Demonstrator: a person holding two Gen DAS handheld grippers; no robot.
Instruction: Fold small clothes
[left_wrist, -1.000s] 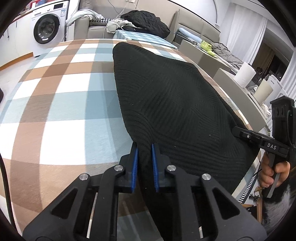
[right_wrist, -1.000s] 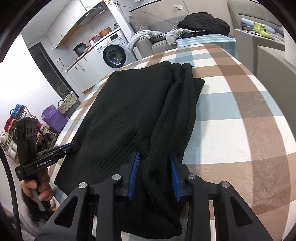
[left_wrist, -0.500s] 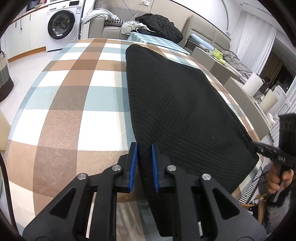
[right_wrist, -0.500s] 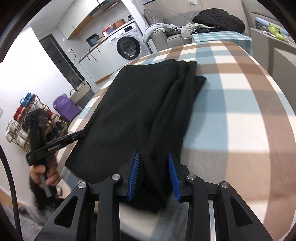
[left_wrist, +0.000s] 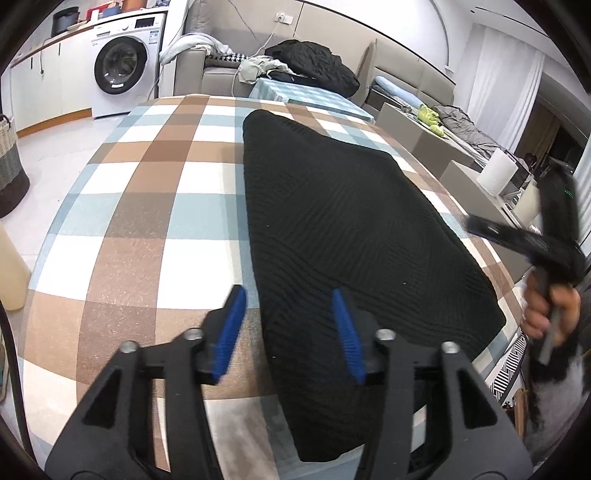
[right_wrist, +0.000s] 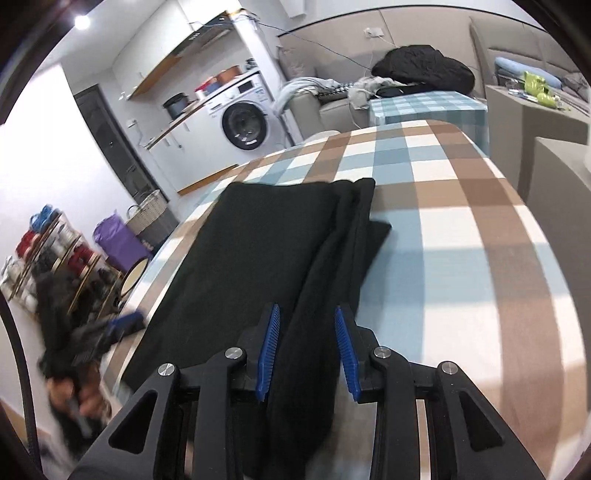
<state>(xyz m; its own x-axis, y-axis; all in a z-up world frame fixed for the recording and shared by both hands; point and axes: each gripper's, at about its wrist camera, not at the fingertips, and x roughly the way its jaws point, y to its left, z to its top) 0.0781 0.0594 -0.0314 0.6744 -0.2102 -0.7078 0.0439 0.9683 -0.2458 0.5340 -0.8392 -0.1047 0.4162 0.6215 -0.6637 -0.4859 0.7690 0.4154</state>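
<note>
Living room with a washing machine (left_wrist: 118, 66) at the back and a grey sofa (left_wrist: 207, 70) piled with laundry; my work surface is a table under a checked cloth (left_wrist: 147, 221) in brown, pale blue and white squares. On it lies the black knit garment (left_wrist: 343, 221), ribbed in fine lines, folded lengthwise into a long slab, rounded at the far end, its near end hanging over the table edge. My left gripper (left_wrist: 288, 325) has its jaws opening, blue ridged pads spread, the garment's left edge lying between them but not pressed. My right gripper (right_wrist: 306, 347) pinches the thick bunched fold of the garment (right_wrist: 258, 243) between its blue pads. From the right wrist view the layered edges show as soft stacked ridges.
</note>
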